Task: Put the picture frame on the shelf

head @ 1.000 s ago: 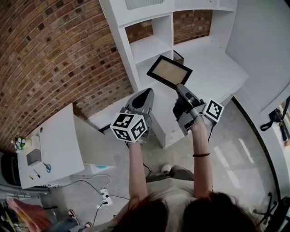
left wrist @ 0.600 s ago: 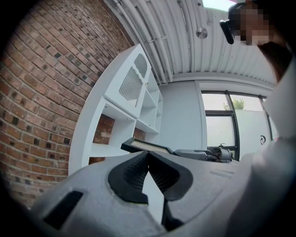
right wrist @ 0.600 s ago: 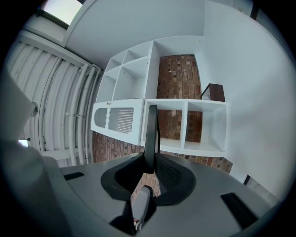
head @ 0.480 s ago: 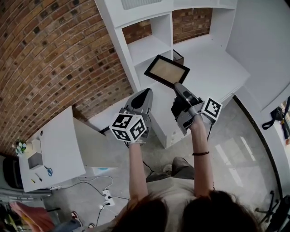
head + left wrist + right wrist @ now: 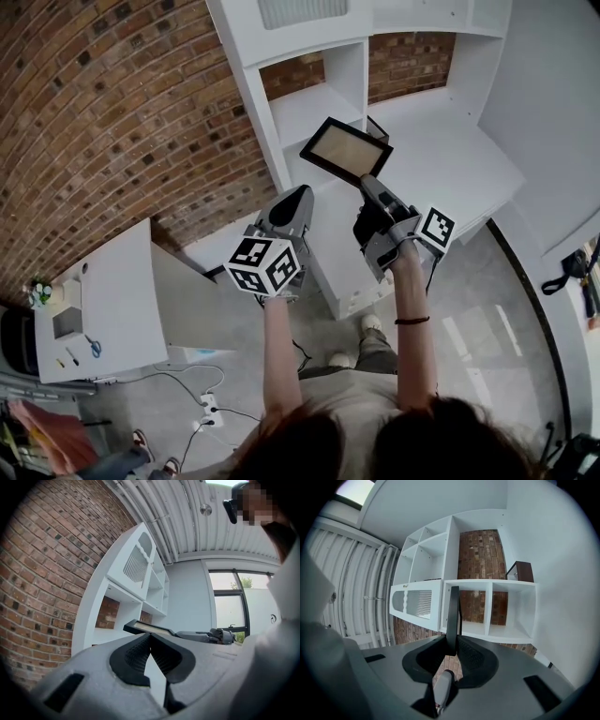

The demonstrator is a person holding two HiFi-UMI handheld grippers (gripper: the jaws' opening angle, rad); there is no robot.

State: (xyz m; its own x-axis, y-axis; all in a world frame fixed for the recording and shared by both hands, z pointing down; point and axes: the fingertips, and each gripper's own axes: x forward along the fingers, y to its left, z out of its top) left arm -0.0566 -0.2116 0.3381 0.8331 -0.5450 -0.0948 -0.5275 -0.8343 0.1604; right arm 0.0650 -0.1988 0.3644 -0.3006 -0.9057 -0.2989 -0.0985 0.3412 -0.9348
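Hanging in the air just before the open front of the shelf point(image 5: 309, 101), picture frame point(image 5: 347, 150), one edge clamped in right gripper point(image 5: 372, 185), left gripper point(image 5: 298, 199) closed on nothing; hazard: narrow edge grip may let it pivot, a corner striking the divider point(image 5: 352, 70).

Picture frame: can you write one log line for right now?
right tongs: shut on picture frame | left tongs: shut, empty | placing: not yet on shelf
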